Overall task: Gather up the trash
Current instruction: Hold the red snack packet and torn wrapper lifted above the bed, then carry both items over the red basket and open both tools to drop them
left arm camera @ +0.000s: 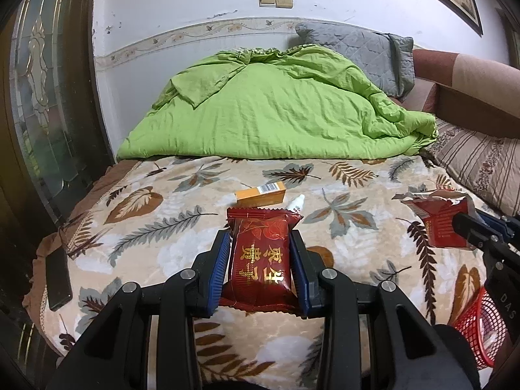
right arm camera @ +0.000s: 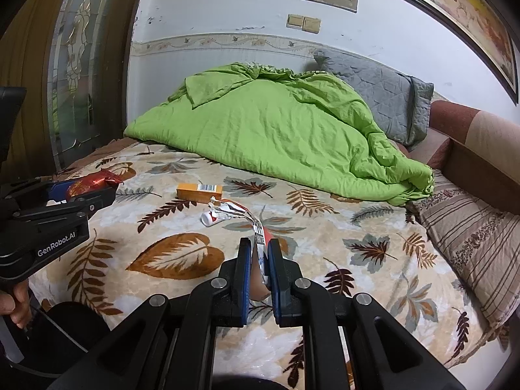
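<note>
My left gripper [left arm camera: 260, 240] is shut on a dark red snack packet [left arm camera: 260, 260] with gold characters, held above the leaf-patterned bed; it also shows at the left of the right wrist view [right arm camera: 87, 186]. My right gripper [right arm camera: 259, 250] is shut on a torn, opened red wrapper [right arm camera: 260, 230], seen edge-on; in the left wrist view the wrapper [left arm camera: 438, 217] hangs from that gripper at the right. An orange box [left arm camera: 260, 195] and a small white tube [left arm camera: 297, 203] lie on the blanket beyond both grippers.
A red mesh basket [left arm camera: 481, 328] sits low at the right. A heaped green duvet [left arm camera: 276, 107] and grey pillow [left arm camera: 360, 55] fill the back of the bed. A striped cushion [right arm camera: 471, 230] lies right. A black phone [left arm camera: 58, 276] lies at the bed's left edge.
</note>
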{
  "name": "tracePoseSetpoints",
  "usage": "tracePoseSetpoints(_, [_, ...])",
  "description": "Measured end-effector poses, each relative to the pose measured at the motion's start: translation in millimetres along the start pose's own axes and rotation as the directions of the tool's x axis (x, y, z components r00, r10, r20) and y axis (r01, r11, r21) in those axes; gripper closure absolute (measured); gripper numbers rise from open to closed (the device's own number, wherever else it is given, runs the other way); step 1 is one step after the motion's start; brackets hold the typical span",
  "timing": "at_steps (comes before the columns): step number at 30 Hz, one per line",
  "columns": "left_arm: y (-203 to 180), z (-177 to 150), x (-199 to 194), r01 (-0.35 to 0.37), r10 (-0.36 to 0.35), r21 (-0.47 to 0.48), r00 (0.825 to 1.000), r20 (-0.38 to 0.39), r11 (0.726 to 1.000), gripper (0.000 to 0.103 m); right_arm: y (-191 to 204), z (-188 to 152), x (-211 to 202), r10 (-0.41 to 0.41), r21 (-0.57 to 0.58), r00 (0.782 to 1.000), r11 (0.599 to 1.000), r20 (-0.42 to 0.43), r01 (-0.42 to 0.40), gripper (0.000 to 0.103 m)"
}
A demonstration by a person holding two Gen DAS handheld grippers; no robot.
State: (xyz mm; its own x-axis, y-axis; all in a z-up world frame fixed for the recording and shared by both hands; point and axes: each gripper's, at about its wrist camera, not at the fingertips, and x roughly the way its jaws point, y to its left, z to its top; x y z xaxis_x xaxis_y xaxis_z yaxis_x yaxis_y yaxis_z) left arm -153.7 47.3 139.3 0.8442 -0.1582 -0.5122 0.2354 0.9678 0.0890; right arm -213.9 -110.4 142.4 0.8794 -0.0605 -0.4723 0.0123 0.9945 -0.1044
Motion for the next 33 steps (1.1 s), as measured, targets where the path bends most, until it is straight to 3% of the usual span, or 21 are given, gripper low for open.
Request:
tracePoseSetpoints(15, [15.4,-7.7,12.0,0.022,-0.024,-0.039,0.998,-0.056,0.999,0.068,4.7,-1.1,0.1,0.011,-0.003,1.0,1.0,-0.014,-0.011,0.092])
tracePoseSetpoints(18, [14.5,-7.4,12.5,0.057,-0.06,-0.049,0.996,-0.06,0.997,0.068,2.7,0.3,-2.3,0.012,0.008,1.0,1.0,-0.013,-0.012,0.092])
tracePoseSetpoints(21, [8.7,-7.9,10.1,0.142,-0.146,-0.058,0.988,-0.059,0.988,0.068,-9.8,-1.4,-5.2,0.037,0.06,0.999,0.998,-0.032,-0.035,0.092])
tracePoseSetpoints(23, [2.3,-7.8,7.9,0.229,-0.233,-0.067,0.971,-0.06,0.971,0.068,-22.1,-5.3,-7.5,0.055,0.101,0.997,0.994,-0.05,-0.05,0.092])
tracePoseSetpoints(27, [-24.3,-8.9,3.1,0.338,-0.339,-0.027,0.937,-0.08,0.941,0.068,-61.1,-24.5,-20.1,0.086,0.224,0.993,0.972,-0.085,-0.065,0.092])
tracePoseSetpoints(31, [-64.7,-12.5,1.2,0.472,-0.466,0.006,0.873,-0.14,0.882,0.068,-111.4,-53.7,-46.4,0.069,0.362,0.991,0.932,-0.116,-0.022,0.092])
tracePoseSetpoints(33, [-92.4,-16.1,-0.8,0.54,-0.527,0.03,0.831,-0.178,0.841,0.068,-134.7,-69.0,-62.3,0.055,0.421,0.991,0.907,-0.126,0.004,0.091])
